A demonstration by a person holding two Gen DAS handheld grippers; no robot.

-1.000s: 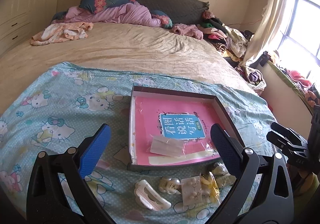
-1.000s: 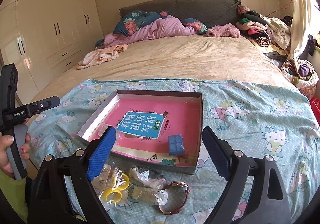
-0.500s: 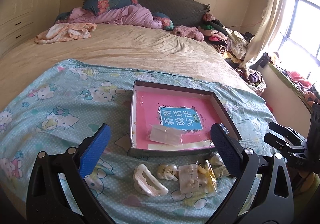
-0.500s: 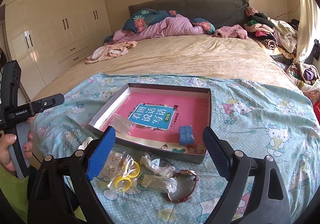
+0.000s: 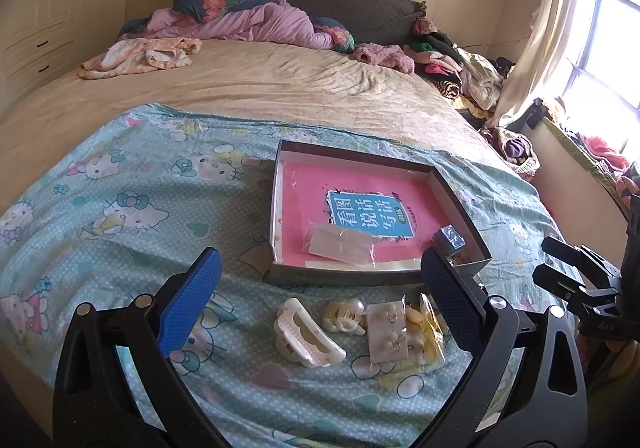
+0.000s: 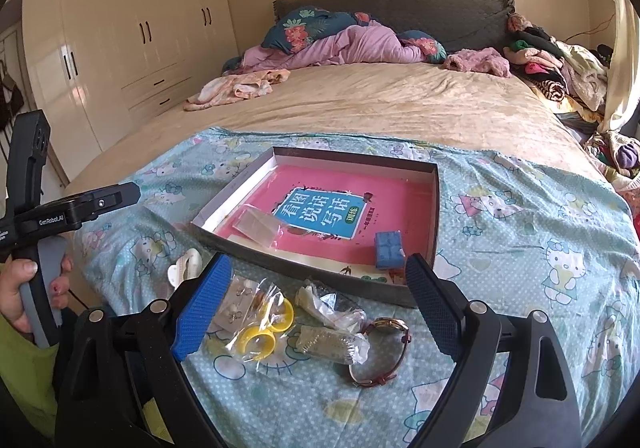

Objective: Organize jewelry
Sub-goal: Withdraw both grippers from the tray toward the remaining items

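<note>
Pink inside the grey tray (image 6: pixel 435 208), cream hair claw (image 5: pixel 306 332), yellow rings (image 6: pixel 264 330), turquoise cartoon-cat sheet (image 5: pixel 132 216)
</note>
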